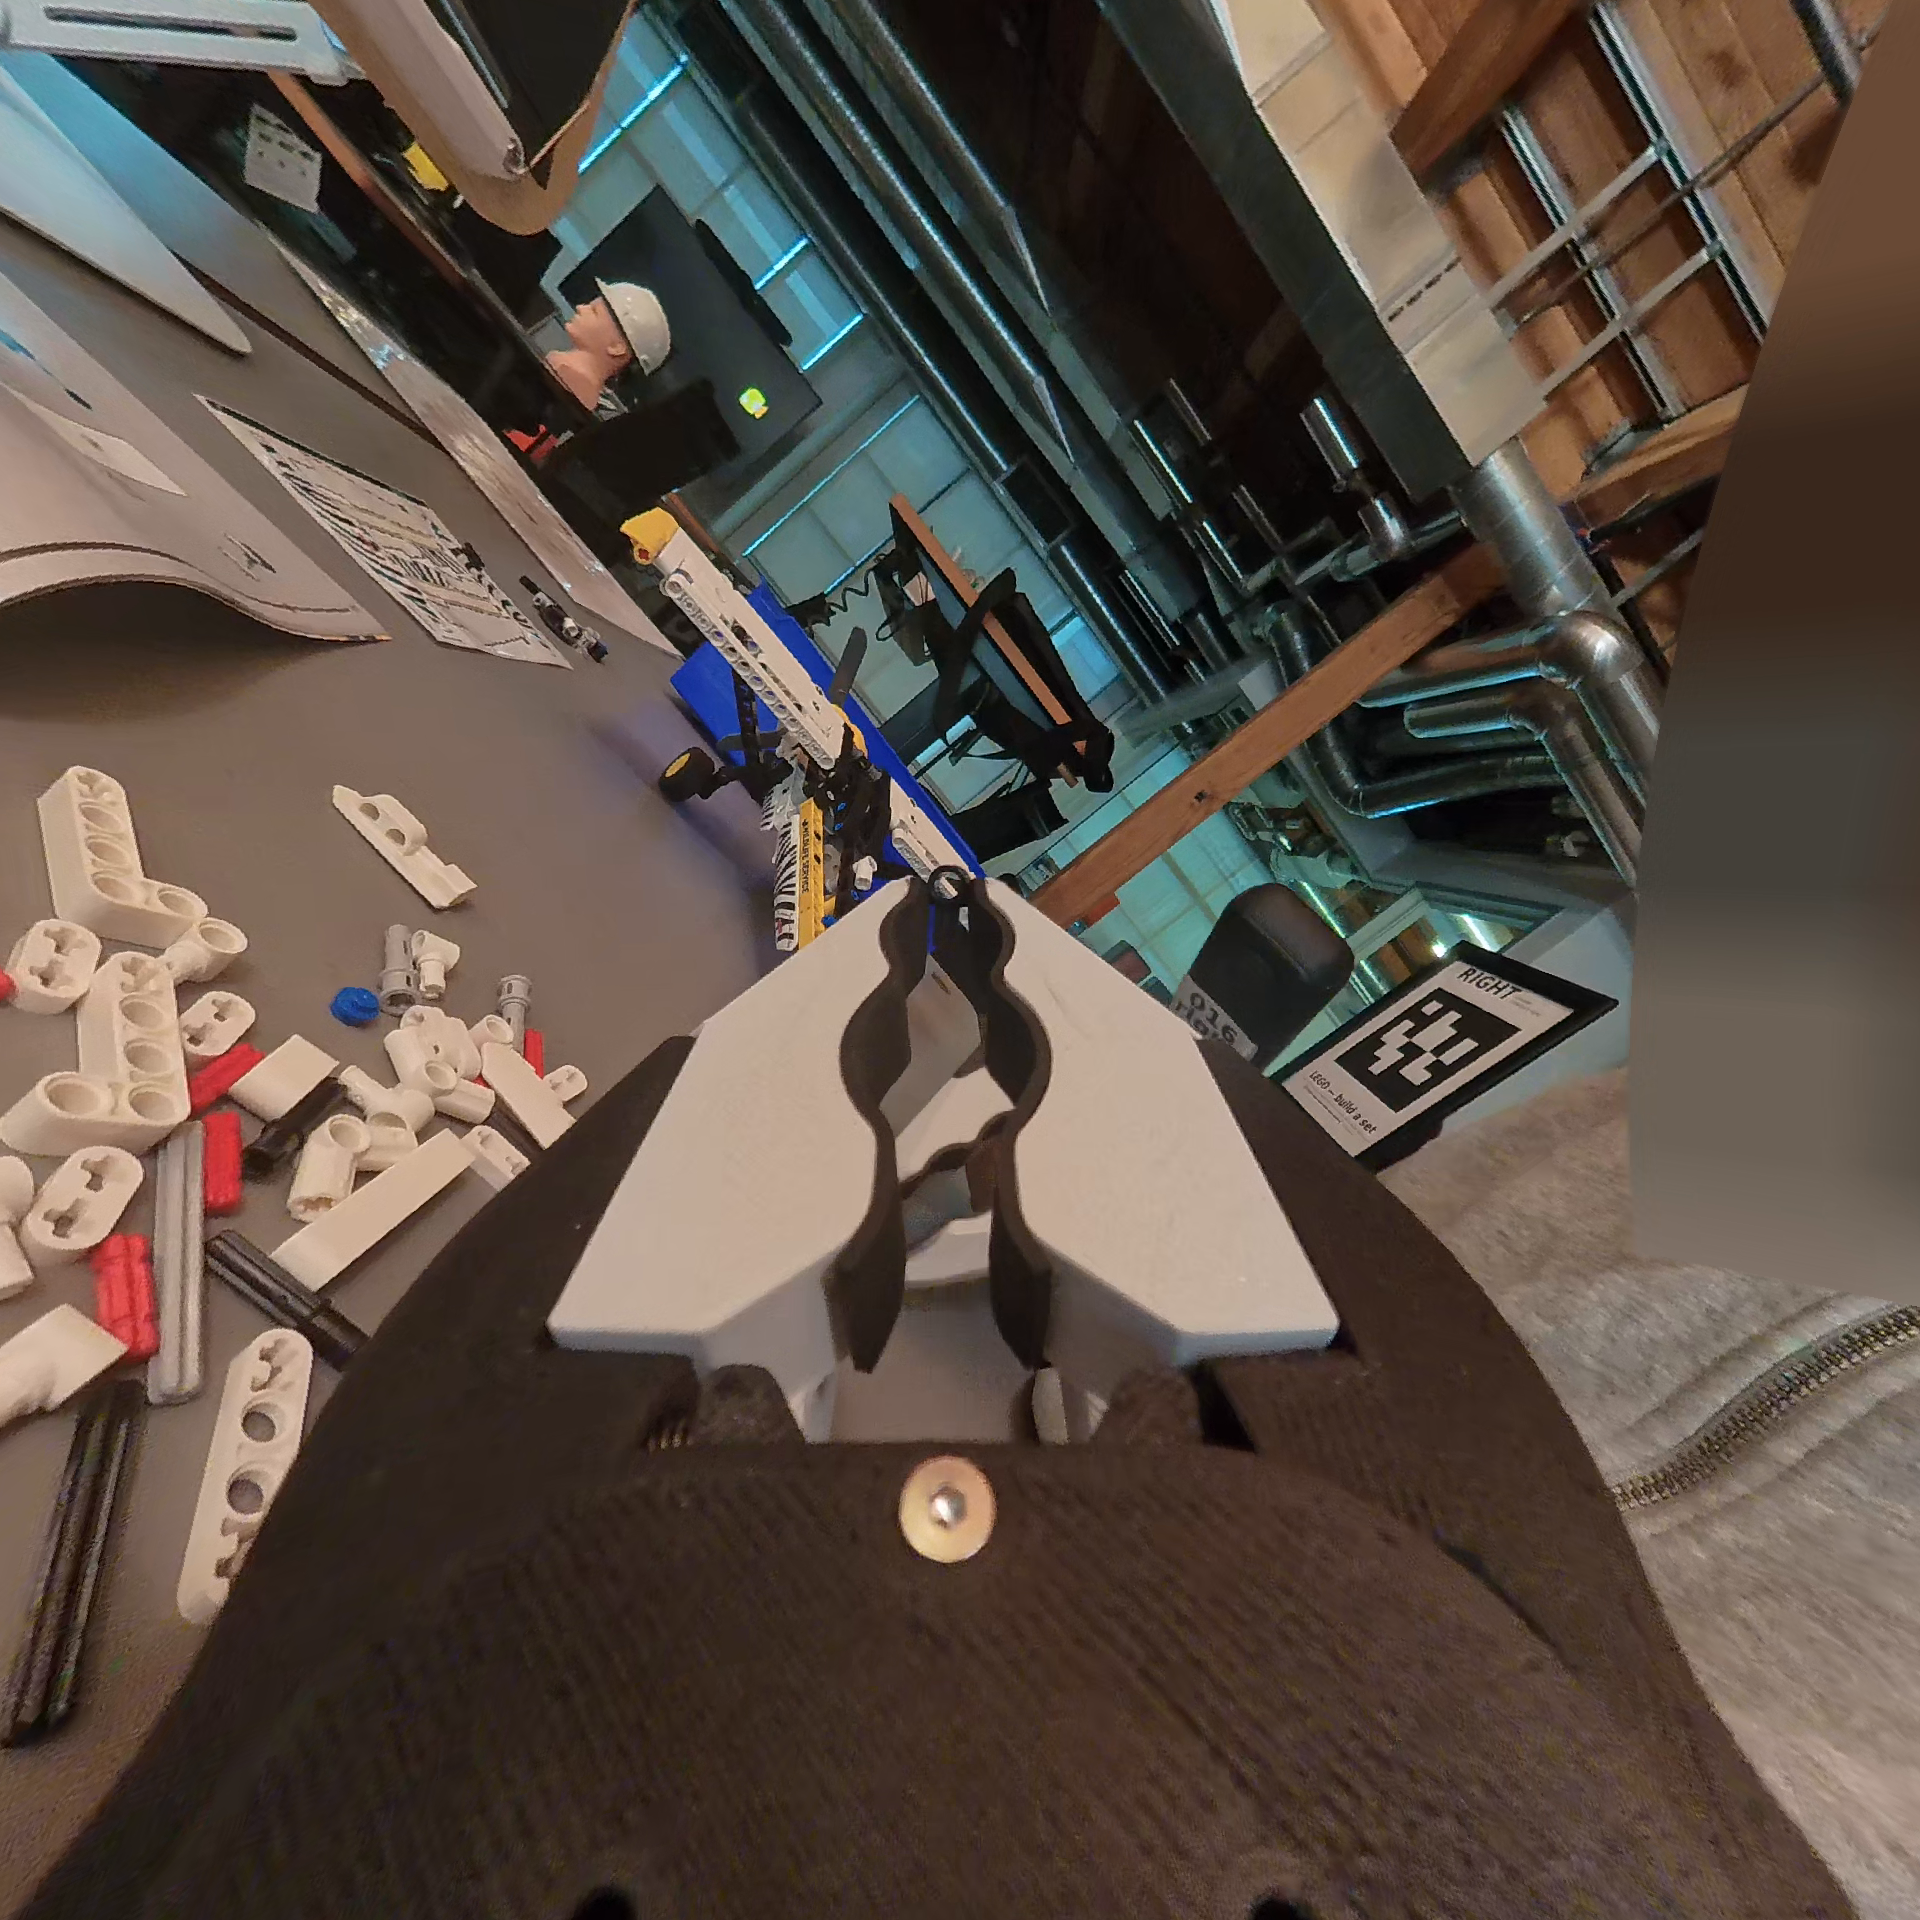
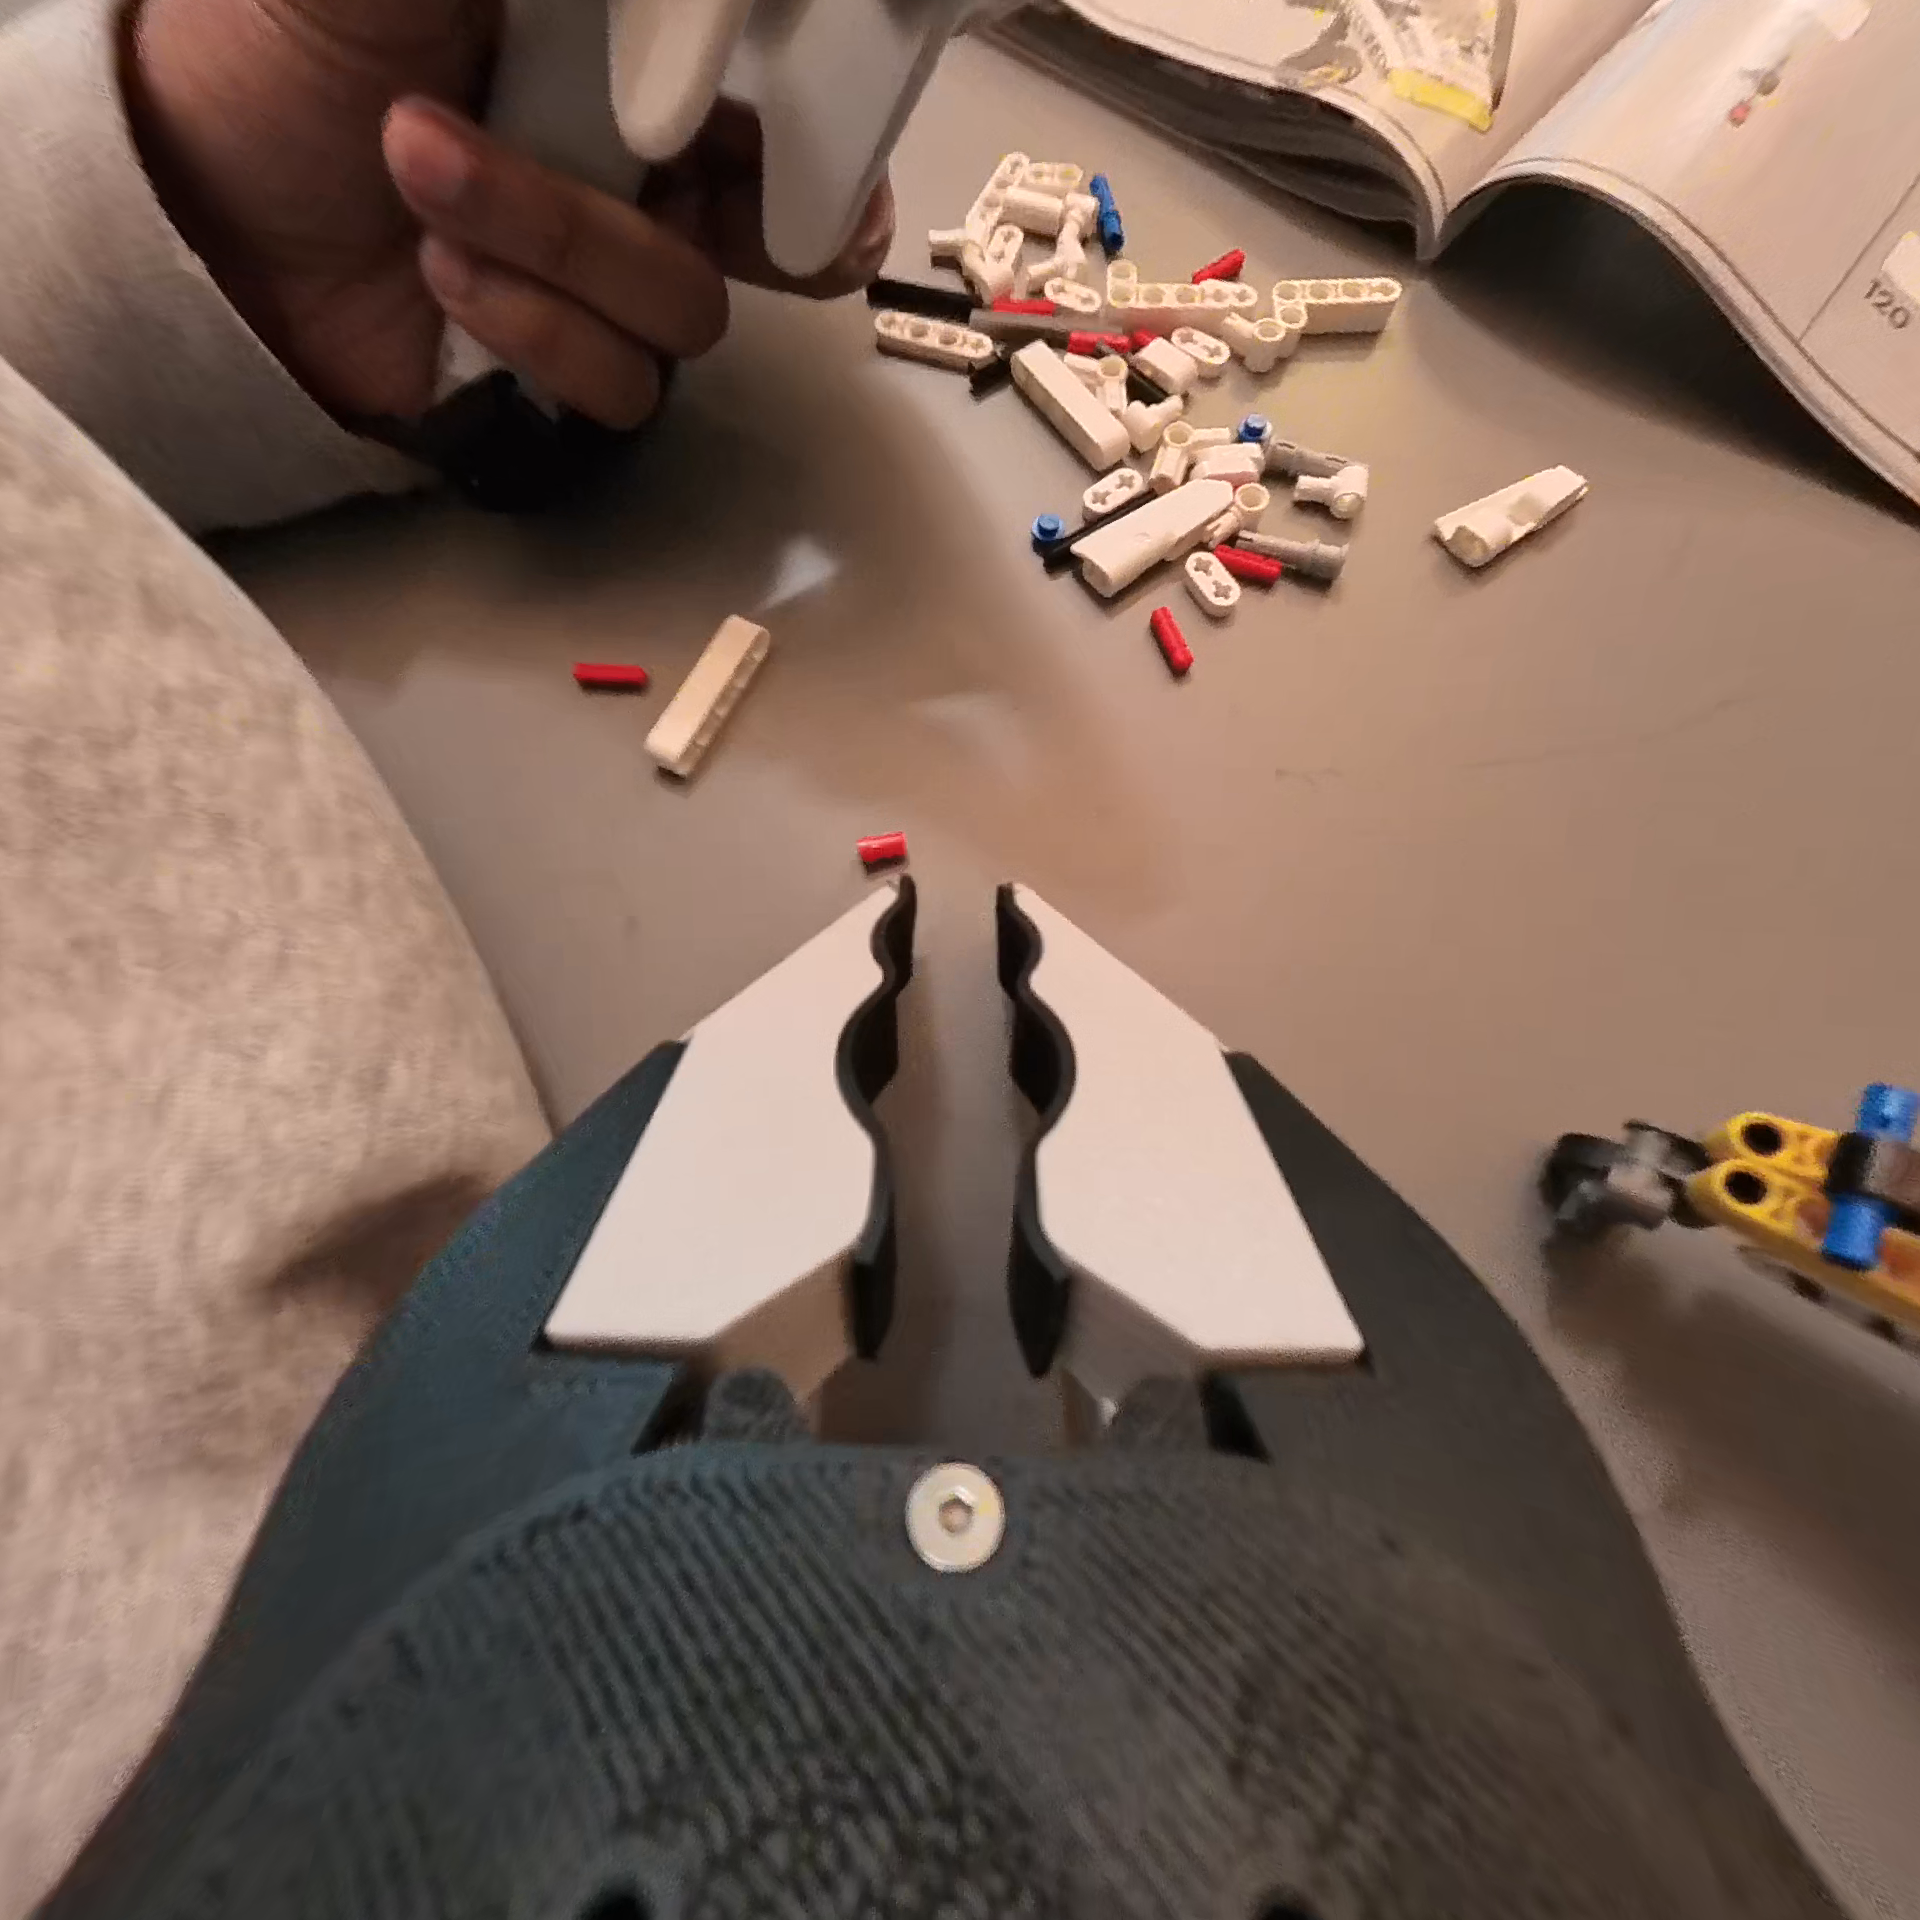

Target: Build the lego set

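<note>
In the left wrist view my left gripper (image 1: 943,896) is raised and tilted, its fingertips pinched on a small black round piece (image 1: 948,885). Just beyond it stands the partly built white, yellow and black model (image 1: 800,748). Loose white, red, grey and black pieces (image 1: 208,1091) lie on the grey table to the left. In the right wrist view my right gripper (image 2: 954,894) is open with a narrow gap and empty, low over the table. A short red pin (image 2: 881,847) lies just past its left fingertip. A white beam (image 2: 710,694) and another red pin (image 2: 611,675) lie farther left.
The pile of loose pieces (image 2: 1143,395) sits at the back, with an open instruction booklet (image 2: 1558,156) behind it. A yellow, blue and black end of the model (image 2: 1766,1174) shows at the right edge. A hand (image 2: 468,239) holds the other gripper's handle. Sheets (image 1: 395,540) and a marker card (image 1: 1444,1049) are nearby. The gap from one gripper's tips to the other's is roughly 12 cm. The red pin (image 2: 611,675) lies around 9 cm away from my right fingertips.
</note>
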### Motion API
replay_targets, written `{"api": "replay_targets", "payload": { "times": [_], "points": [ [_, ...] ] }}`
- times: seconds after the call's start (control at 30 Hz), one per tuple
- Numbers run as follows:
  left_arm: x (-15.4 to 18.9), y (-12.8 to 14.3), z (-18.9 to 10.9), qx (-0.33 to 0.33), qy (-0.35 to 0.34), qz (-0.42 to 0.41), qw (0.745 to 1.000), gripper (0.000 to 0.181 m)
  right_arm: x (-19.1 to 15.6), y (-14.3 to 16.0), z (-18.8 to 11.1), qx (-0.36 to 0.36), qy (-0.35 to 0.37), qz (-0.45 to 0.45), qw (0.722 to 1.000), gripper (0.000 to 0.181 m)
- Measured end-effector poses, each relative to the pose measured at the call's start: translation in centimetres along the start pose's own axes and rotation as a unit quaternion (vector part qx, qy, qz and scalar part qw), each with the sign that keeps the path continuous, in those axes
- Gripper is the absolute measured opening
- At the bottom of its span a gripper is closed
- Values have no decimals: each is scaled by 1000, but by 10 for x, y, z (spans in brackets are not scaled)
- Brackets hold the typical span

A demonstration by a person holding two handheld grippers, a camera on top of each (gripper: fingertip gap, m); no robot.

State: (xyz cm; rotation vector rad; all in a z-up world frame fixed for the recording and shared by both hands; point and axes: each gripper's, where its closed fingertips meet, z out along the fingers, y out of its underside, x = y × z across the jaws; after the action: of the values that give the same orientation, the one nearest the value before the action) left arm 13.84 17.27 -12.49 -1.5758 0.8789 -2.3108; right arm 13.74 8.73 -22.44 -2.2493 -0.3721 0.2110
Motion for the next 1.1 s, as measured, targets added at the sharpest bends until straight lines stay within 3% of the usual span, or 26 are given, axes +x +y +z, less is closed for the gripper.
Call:
{"api": "replay_targets", "payload": {
  "times": [0.1, 0.23, 0.57, 0.9, 1.1],
  "points": [
    [0, 0, 1, -1, 0, 0, 1000, 5, -10, -2, 3, 8, 8, 21, 1000, 18],
    [0, 2, 1, -4, 0, 0, 1000, 5, -11, -2, 8, 7, 51, 47, 998, 9],
    [1, 1, 1, -3, 0, 2, 1000, 5, -15, -2, 16, -6, 58, 60, 996, 12],
    [1, 1, 1, -3, 1, 0, 1000, 5, -16, -4, 18, -9, 59, 38, 997, 7],
    [1, 1, 1, -3, 2, -1, 1000, 5, -16, -3, 16, -7, 71, 23, 997, 17]
  ]
}}
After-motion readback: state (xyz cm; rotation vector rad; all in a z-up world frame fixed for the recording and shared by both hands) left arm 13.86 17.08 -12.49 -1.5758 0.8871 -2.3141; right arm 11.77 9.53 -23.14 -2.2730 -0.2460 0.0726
